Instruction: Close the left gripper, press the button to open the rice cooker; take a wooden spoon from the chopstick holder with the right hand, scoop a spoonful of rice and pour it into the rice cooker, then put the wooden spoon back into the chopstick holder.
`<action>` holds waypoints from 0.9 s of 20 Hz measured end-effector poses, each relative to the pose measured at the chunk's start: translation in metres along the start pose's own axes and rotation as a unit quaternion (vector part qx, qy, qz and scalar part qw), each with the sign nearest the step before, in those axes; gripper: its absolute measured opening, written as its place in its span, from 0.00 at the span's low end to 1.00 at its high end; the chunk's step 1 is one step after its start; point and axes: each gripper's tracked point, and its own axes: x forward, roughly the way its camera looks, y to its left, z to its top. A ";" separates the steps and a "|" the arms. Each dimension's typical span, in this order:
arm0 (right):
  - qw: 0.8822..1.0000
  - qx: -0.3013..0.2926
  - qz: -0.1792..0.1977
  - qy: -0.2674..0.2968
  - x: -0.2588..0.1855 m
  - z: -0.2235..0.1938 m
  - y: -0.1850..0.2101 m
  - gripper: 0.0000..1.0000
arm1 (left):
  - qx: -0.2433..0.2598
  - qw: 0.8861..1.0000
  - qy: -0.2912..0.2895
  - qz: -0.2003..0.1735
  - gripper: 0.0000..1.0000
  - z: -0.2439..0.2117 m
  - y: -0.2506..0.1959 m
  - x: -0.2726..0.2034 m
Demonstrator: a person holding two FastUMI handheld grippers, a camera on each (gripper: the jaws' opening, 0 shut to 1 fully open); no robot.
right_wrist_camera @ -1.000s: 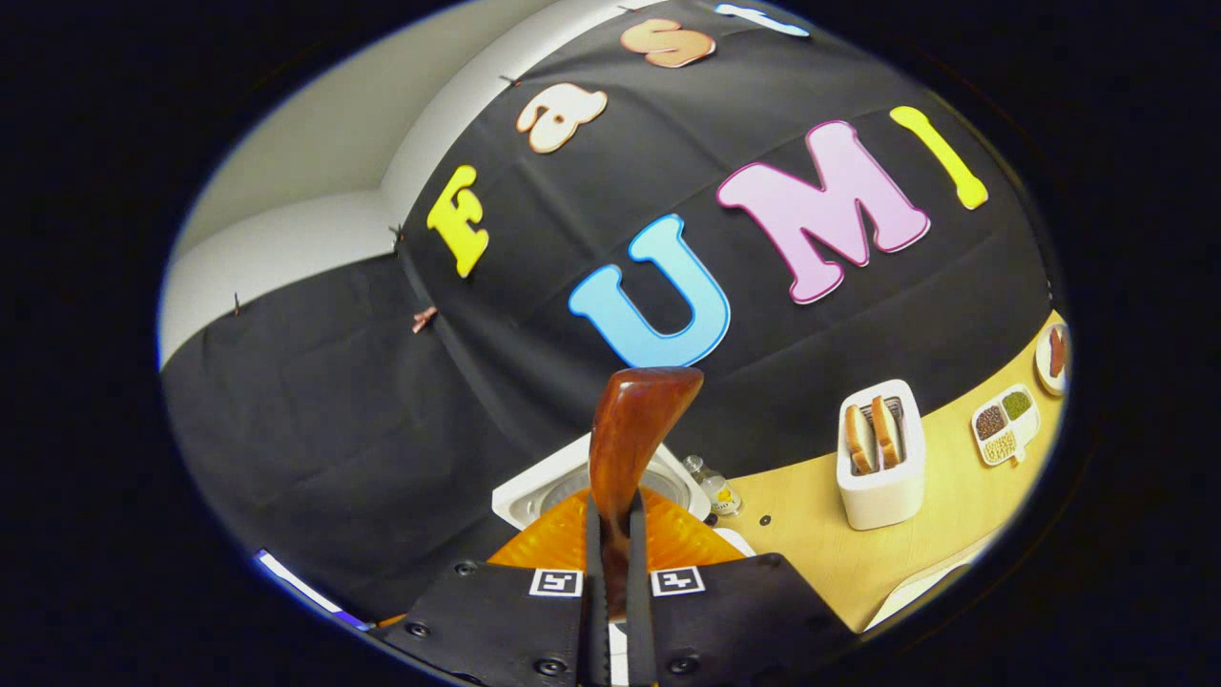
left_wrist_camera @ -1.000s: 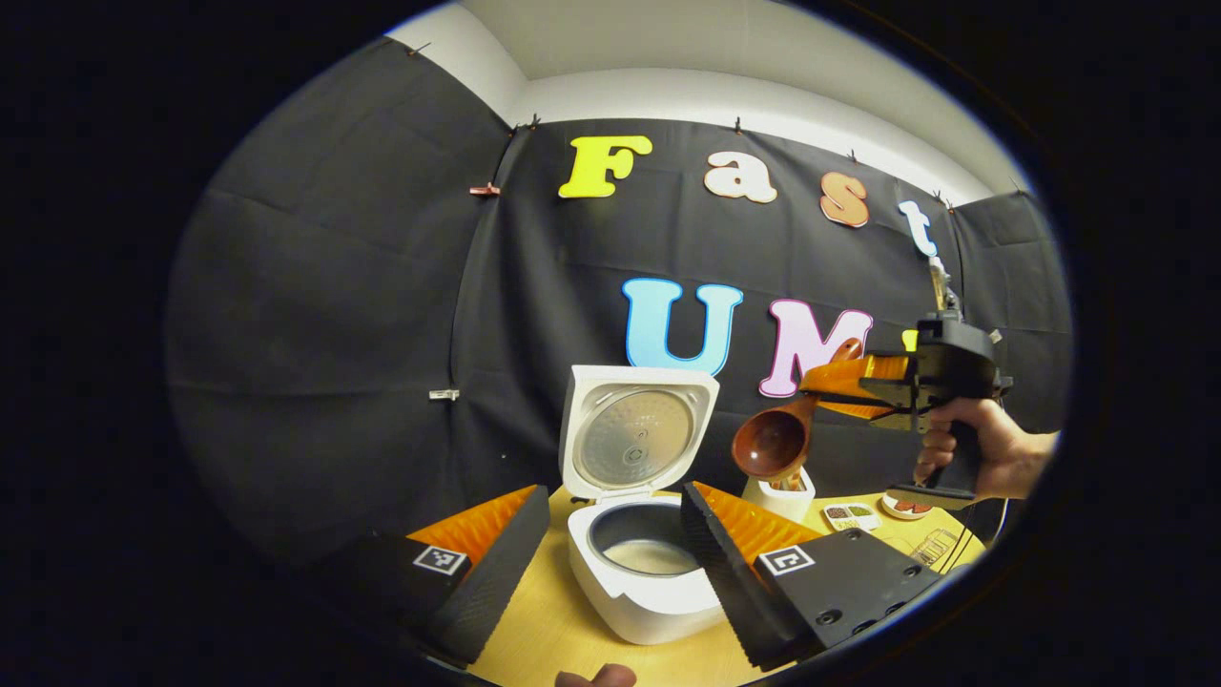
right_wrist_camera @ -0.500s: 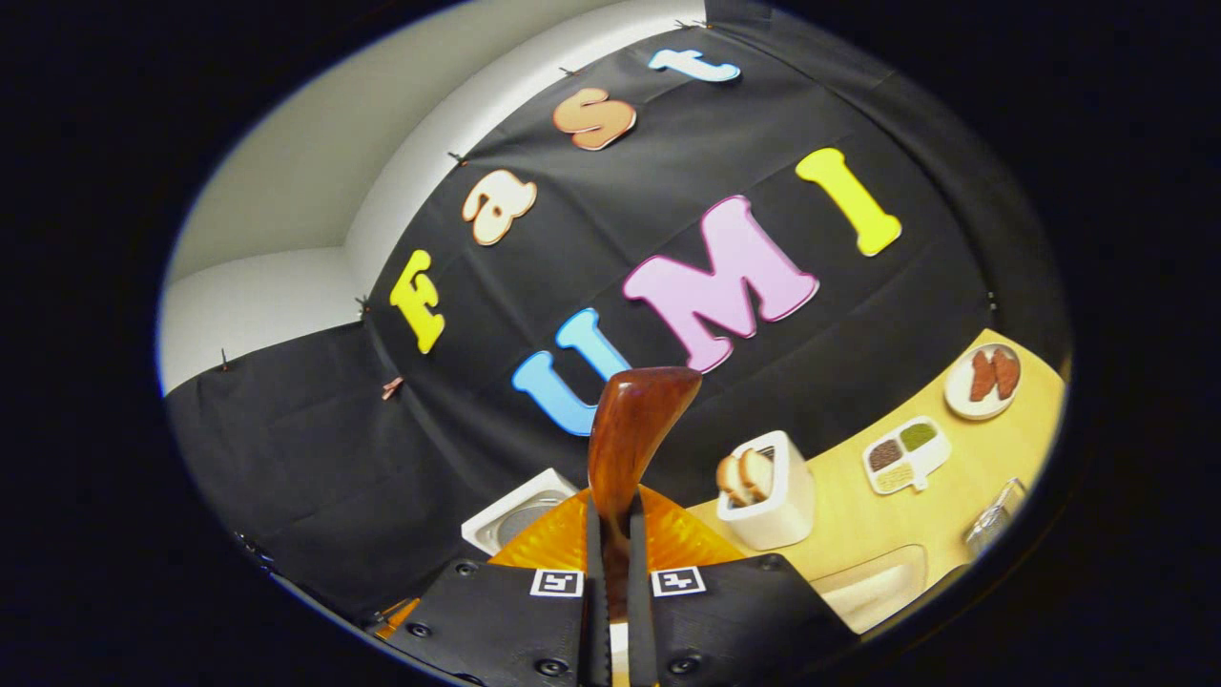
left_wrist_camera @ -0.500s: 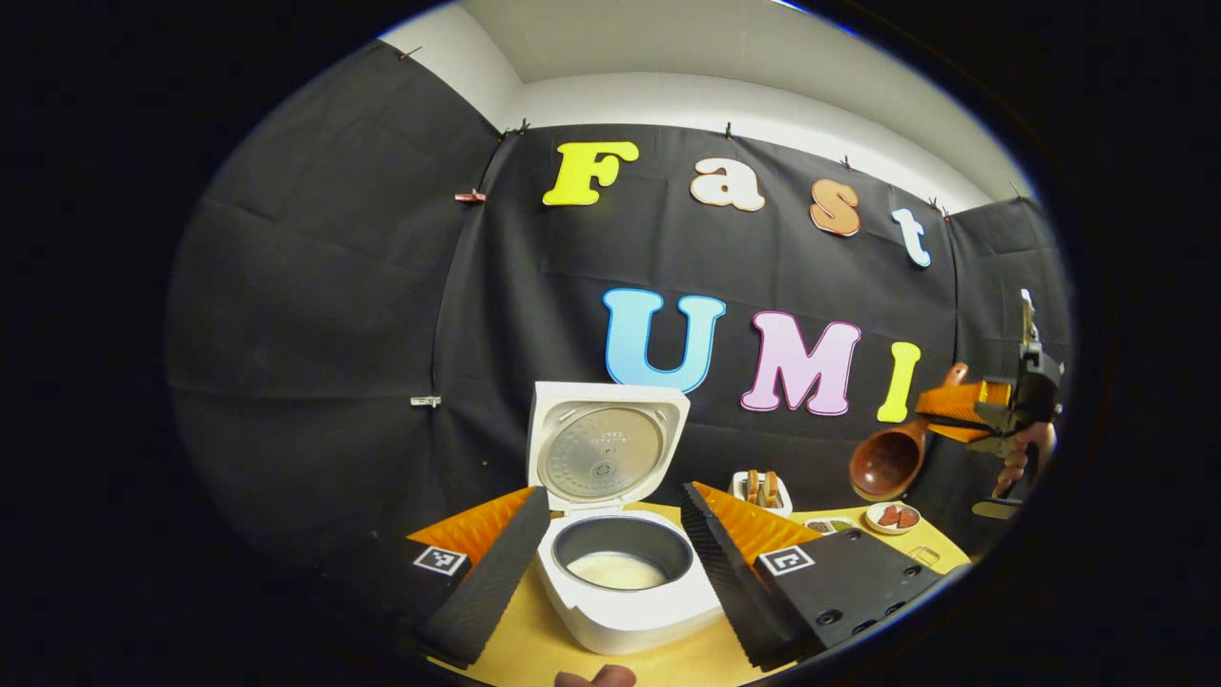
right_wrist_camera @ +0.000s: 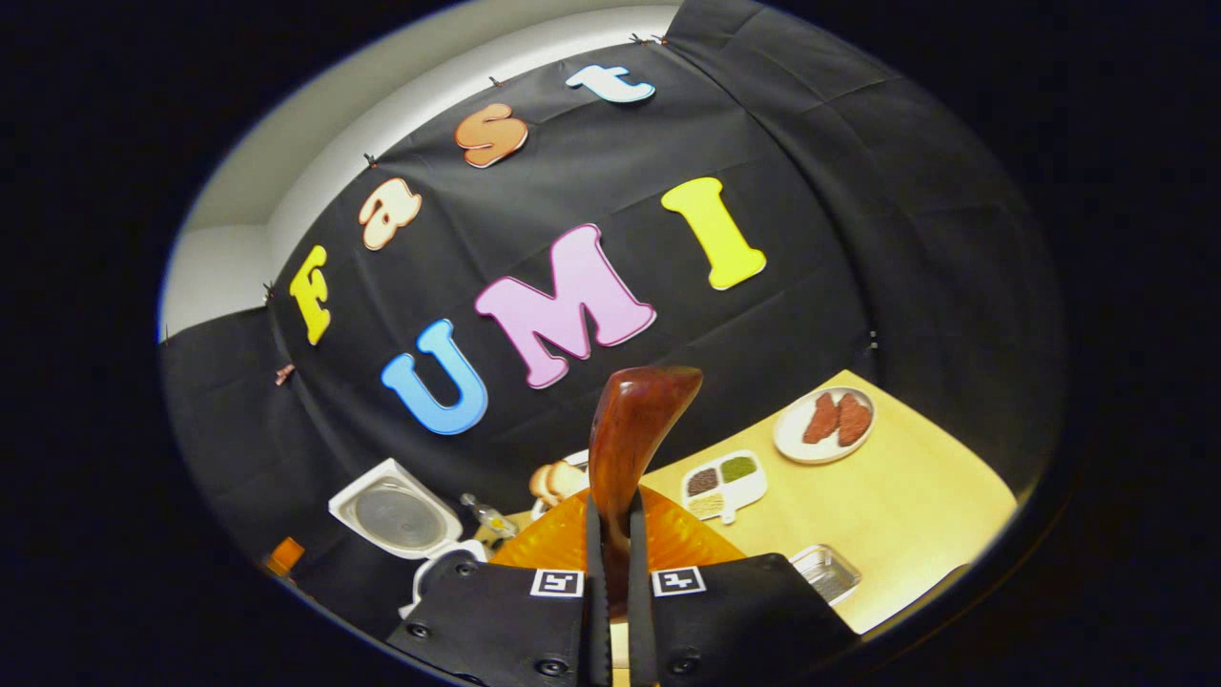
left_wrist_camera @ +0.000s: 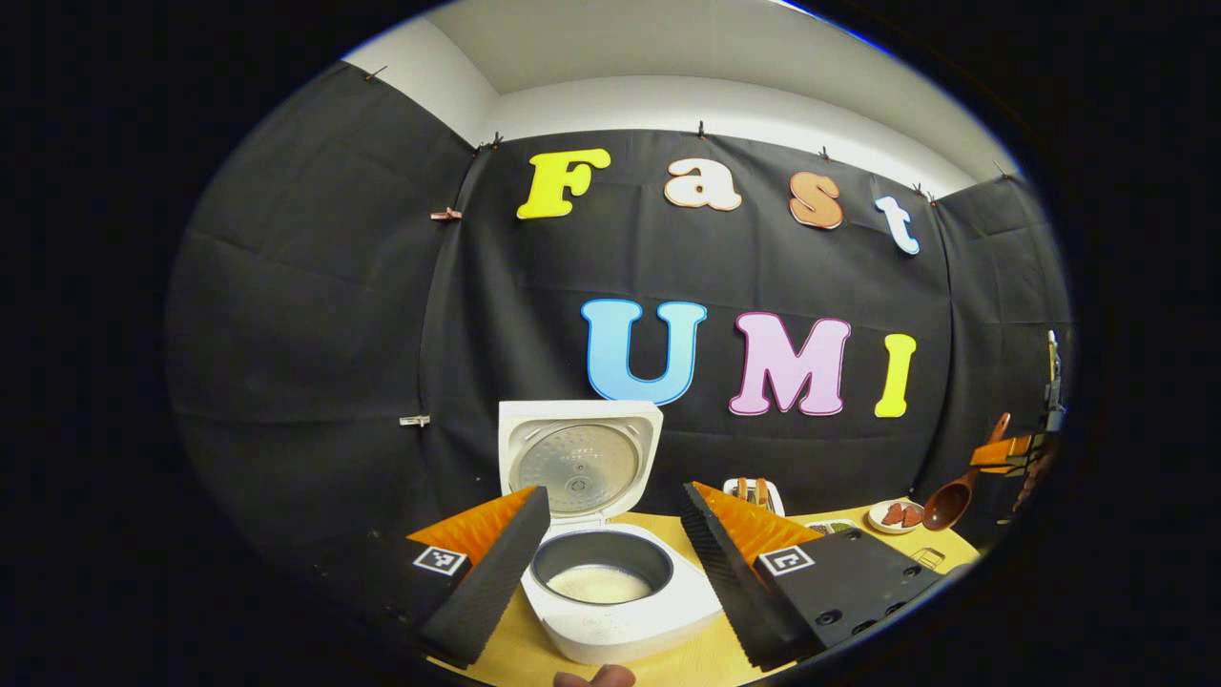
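Note:
The white rice cooker [left_wrist_camera: 620, 620] stands open on the wooden table, its lid [left_wrist_camera: 580, 463] upright and a layer of white rice [left_wrist_camera: 599, 584] in the pot. My left gripper [left_wrist_camera: 613, 492] is open, a finger on either side of the cooker, holding nothing. Far to the right my right gripper [left_wrist_camera: 1013, 454] holds the wooden spoon [left_wrist_camera: 949, 501] with its bowl hanging low over the plate's side of the table. In the right gripper view the right gripper [right_wrist_camera: 613, 508] is shut on the spoon's brown handle [right_wrist_camera: 631, 439]; the cooker's lid [right_wrist_camera: 396, 515] lies low left.
A white toaster [left_wrist_camera: 758, 493] with bread stands behind the cooker. To its right sit a divided seasoning dish [right_wrist_camera: 725, 482] and a plate [right_wrist_camera: 825, 423] with red pieces. A clear tray [right_wrist_camera: 825, 571] lies near the front, a small bottle [right_wrist_camera: 485, 520] by the cooker.
My right gripper has carried the spoon rightward and lower, away from the cooker toward the table's right end. The left gripper stays open; the cooker has drifted slightly left in its view.

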 end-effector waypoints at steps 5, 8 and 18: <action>0.995 -0.074 -0.025 0.061 0.011 -0.038 -0.072 0.11 | 0.006 1.000 0.006 0.016 0.95 0.002 -0.022 0.006; 0.990 -0.107 -0.025 0.091 0.021 -0.057 -0.094 0.11 | 0.016 1.000 0.007 0.021 0.95 0.004 -0.038 0.009; 0.984 -0.072 -0.049 0.154 0.048 -0.127 -0.154 0.12 | 0.028 0.999 0.011 0.033 0.95 0.011 -0.062 0.017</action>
